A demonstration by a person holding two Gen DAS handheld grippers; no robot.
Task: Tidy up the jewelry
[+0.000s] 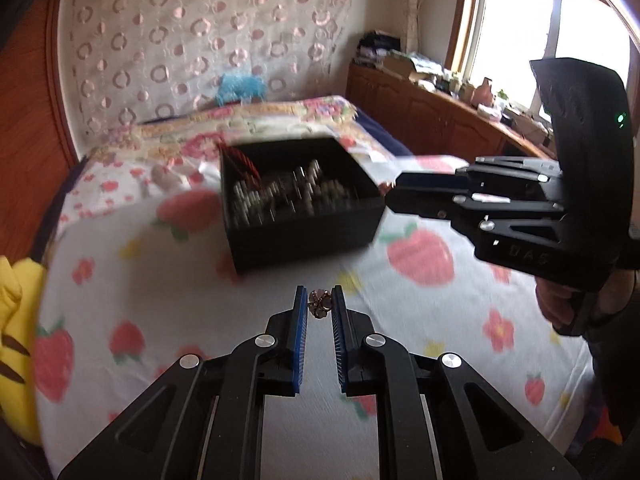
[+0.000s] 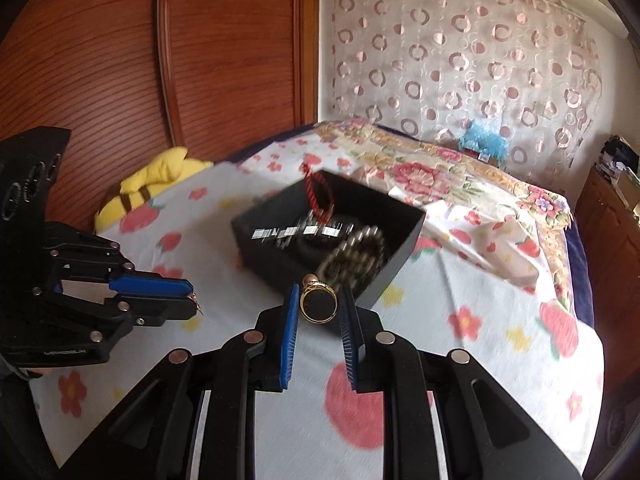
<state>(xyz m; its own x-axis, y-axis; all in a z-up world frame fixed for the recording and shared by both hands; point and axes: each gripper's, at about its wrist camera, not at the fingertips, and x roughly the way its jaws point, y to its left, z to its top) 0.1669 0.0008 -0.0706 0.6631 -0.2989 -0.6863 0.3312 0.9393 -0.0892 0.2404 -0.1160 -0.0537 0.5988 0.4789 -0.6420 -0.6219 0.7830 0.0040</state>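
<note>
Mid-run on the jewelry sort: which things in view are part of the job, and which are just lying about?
Part of the job:
- flower ring in left tongs
- gold ring in right tongs
- black box
- red bracelet and beads in it

Lying about:
- yellow plush
- blue toy
- windowsill clutter

Yellow plush (image 2: 152,184) beside floral bedsheet (image 2: 480,320)

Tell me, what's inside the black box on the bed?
The black box holds a red bracelet and a dark beaded bracelet. Blur hides the shiny bits; the bottom is covered.
</note>
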